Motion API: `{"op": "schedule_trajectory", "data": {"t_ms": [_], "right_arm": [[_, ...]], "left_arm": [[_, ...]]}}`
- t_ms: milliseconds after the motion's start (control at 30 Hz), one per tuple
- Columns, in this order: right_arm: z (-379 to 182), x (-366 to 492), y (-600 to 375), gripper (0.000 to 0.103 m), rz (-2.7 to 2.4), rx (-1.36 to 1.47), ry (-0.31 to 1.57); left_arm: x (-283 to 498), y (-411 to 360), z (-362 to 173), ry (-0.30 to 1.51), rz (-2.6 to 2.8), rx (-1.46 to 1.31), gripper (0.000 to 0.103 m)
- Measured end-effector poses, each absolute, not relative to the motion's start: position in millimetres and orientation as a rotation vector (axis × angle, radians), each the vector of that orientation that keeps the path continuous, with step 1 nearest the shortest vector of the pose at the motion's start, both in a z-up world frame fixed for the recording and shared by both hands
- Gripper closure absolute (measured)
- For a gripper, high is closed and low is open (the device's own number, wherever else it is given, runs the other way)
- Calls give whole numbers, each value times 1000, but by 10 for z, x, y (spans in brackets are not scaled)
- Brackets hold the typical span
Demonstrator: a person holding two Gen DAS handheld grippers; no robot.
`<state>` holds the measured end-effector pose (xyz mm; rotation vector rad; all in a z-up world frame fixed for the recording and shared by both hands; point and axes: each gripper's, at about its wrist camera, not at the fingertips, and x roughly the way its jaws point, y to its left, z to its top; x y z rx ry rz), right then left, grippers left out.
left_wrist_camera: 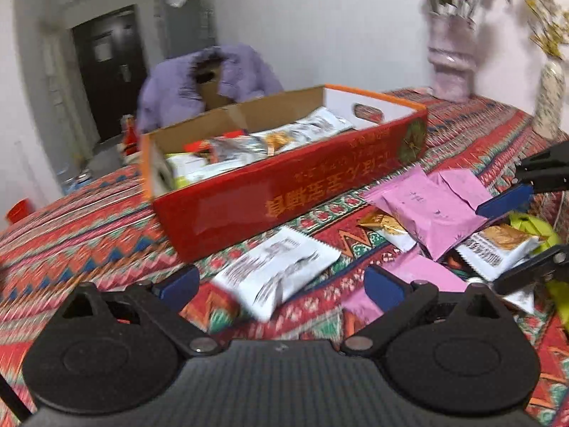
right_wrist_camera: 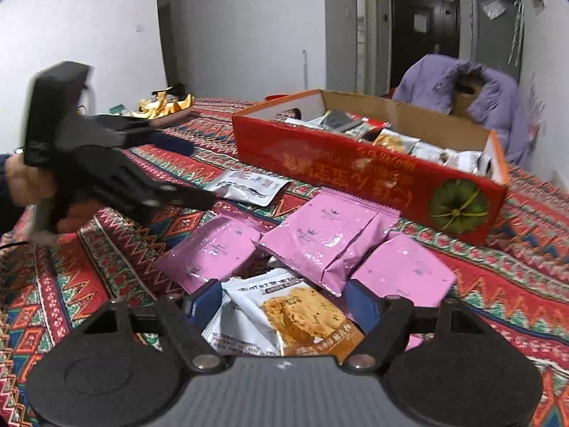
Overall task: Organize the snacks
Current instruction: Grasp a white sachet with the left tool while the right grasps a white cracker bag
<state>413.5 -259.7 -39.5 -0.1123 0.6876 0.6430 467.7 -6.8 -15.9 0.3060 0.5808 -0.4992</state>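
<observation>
An open red cardboard box (left_wrist_camera: pixel 284 192) (right_wrist_camera: pixel 355 174) holding several snack packets sits on the patterned tablecloth (left_wrist_camera: pixel 71 231). Before it lie loose pink packets (left_wrist_camera: pixel 434 213) (right_wrist_camera: pixel 327 235). A white packet (left_wrist_camera: pixel 277 274) (right_wrist_camera: pixel 249 185) lies flat between the open fingers of my left gripper (left_wrist_camera: pixel 282 284) (right_wrist_camera: pixel 199 174), which do not touch it. My right gripper (right_wrist_camera: pixel 282 302) (left_wrist_camera: pixel 508 238) is low over the pile. A white and orange cookie packet (right_wrist_camera: pixel 295 313) (left_wrist_camera: pixel 494 245) lies between its fingers, and the pads stand at the packet's sides without visibly pressing it.
Two vases (left_wrist_camera: pixel 451 64) (left_wrist_camera: pixel 549 96) with flowers stand at the table's far right corner. A purple jacket (left_wrist_camera: pixel 209 78) (right_wrist_camera: pixel 462 85) hangs over a chair behind the box. Yellow peels (right_wrist_camera: pixel 163 106) lie at the far side. A hand (right_wrist_camera: pixel 21 181) holds the left gripper.
</observation>
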Motion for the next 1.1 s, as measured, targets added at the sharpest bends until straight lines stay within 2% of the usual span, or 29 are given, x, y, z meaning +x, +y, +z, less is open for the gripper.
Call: {"op": "schedule_trajectory", "data": {"t_ms": [267, 400, 467, 500, 533, 600, 667, 833, 1100], "right_arm": [[-420, 4193, -2852, 34, 626, 92, 752], [-456, 4182, -2829, 30, 644, 51, 752], [-473, 4204, -2817, 31, 640, 62, 762], [-475, 4210, -2808, 33, 640, 65, 769], [-478, 4210, -2794, 36, 648, 62, 775], [-456, 4178, -2796, 55, 647, 59, 779], [-432, 4149, -2816, 60, 636, 66, 782], [-319, 3960, -2881, 61, 592, 83, 745], [-26, 3360, -2993, 61, 459, 126, 625]], "left_arm": [[5231, 14, -326, 629, -645, 202, 3], [5257, 10, -378, 662, -704, 231, 6], [5180, 20, -368, 650, -693, 233, 23], [5128, 26, -367, 639, -685, 240, 28], [5094, 34, -361, 633, -682, 239, 41], [5015, 42, -340, 642, -656, 223, 49], [4912, 66, -306, 647, -634, 207, 59], [4557, 198, -172, 637, -529, 133, 62], [3470, 441, 363, 508, -345, -3, 62]]}}
